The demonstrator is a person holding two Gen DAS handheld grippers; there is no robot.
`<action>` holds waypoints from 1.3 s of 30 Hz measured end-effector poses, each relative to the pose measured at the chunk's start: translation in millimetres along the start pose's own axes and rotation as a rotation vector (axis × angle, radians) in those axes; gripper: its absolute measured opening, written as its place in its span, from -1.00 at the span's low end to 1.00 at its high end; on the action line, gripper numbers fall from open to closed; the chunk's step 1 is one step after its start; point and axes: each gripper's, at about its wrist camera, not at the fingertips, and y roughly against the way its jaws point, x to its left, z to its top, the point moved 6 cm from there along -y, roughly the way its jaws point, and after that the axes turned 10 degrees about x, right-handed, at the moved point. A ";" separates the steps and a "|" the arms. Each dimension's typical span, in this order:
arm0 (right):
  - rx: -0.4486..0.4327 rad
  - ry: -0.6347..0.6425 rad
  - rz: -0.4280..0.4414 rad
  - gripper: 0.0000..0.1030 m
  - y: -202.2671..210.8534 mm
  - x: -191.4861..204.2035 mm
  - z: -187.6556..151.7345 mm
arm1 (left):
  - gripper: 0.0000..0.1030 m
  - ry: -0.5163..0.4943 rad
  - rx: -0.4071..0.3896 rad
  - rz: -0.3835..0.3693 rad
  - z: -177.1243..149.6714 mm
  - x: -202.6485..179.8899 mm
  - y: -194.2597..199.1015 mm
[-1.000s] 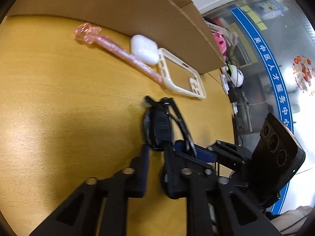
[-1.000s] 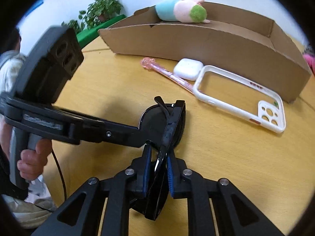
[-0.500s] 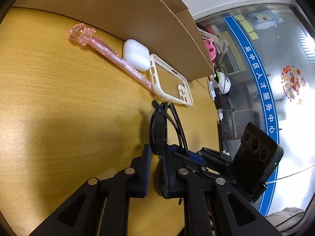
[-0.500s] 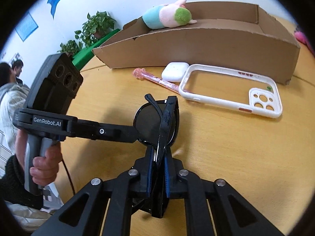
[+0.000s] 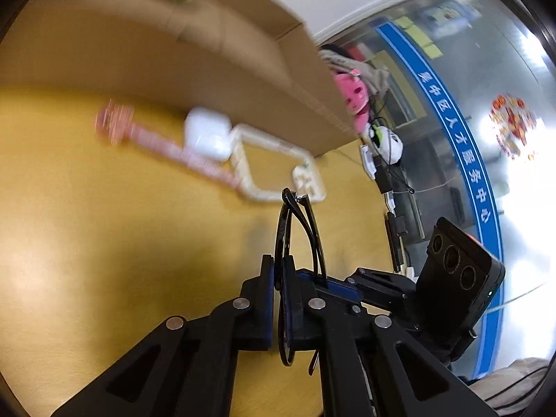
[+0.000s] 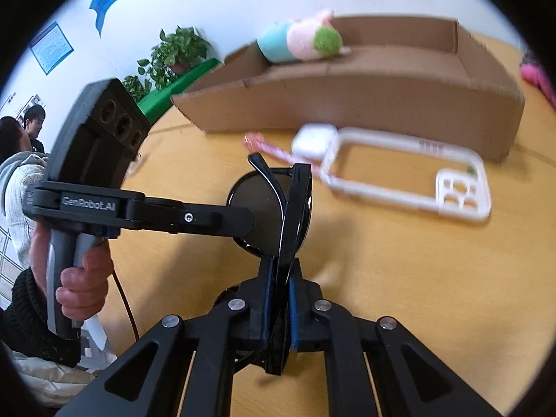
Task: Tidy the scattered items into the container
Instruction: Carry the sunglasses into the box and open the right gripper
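Left gripper (image 5: 278, 274): black two-finger tool with blue pads, clamped tight on the lens edge of the sunglasses; its side arm reads "GenRobot.AI" in the right wrist view.
Right gripper (image 6: 279, 278): same black build, pads pressed together on the folded frame from the other side.
Folded black sunglasses (image 6: 278, 208): held edge-on between both tools, above the yellow wooden table (image 6: 417, 295), temples folded in.
Open brown cardboard box (image 6: 365, 104): stands at the far side of the table; a plush toy in teal, pink and green (image 6: 300, 41) lies on its rim.
White earbud case (image 6: 314, 140): on the table just before the box wall, touching the end of the white phone case frame (image 6: 410, 177).
Pink glitter pen (image 5: 163, 142): lies beside the earbud case, blurred.
Person's hand (image 6: 81, 278): wrapped round the left tool's grey handle.
Blue wall band (image 5: 462, 153): white Chinese characters, too blurred to read surely.
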 end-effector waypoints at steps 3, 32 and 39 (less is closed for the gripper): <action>-0.074 0.037 -0.007 -0.85 23.9 10.2 27.2 | -0.93 -0.087 -0.039 0.025 27.5 -25.2 24.9; -0.109 0.002 -0.044 -0.86 31.5 -119.8 307.5 | -0.94 -0.170 -0.027 0.106 338.7 -35.8 -0.6; -0.034 -0.053 -0.034 -0.86 -14.5 -159.9 327.4 | -0.94 -0.099 0.039 0.094 372.4 5.8 -39.3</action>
